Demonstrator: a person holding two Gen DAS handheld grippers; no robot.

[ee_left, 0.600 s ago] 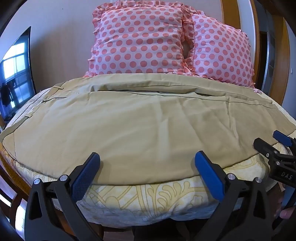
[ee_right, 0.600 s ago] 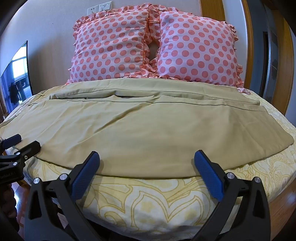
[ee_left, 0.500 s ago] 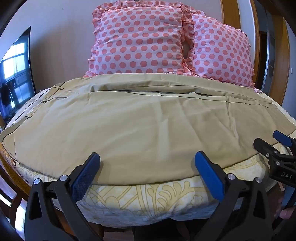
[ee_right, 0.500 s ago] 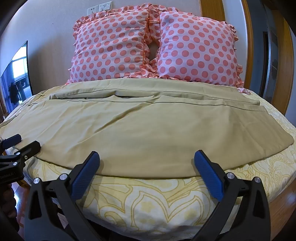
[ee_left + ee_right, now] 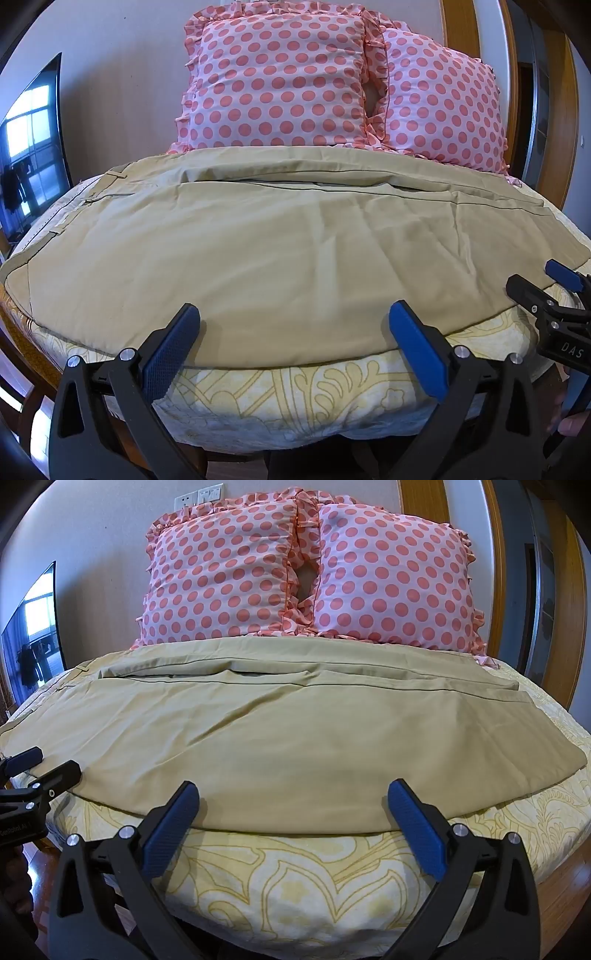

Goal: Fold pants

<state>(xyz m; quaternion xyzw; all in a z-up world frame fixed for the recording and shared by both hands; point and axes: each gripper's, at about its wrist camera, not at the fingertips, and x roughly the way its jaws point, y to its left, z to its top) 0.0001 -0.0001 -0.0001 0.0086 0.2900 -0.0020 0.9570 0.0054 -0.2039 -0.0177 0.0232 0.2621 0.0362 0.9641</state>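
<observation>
The bed (image 5: 295, 398), with its yellow patterned cover, carries everything; two pink spotted pillows (image 5: 303, 572) stand at its far end. Khaki pants (image 5: 280, 251) lie flat across the bed, just in front of the pillows, one leg already laid over the other. Their long axis runs side to side along the bed's near edge, waistband and belt loops toward the left, cuffs toward the right. The lengthwise fold looks done; the crosswise fold seems next, and it calls for each claw to pinch an end at the near hem. The left gripper (image 5: 295, 332) and right gripper (image 5: 295, 810) hover at the bed's near edge, both spread wide and holding nothing.
</observation>
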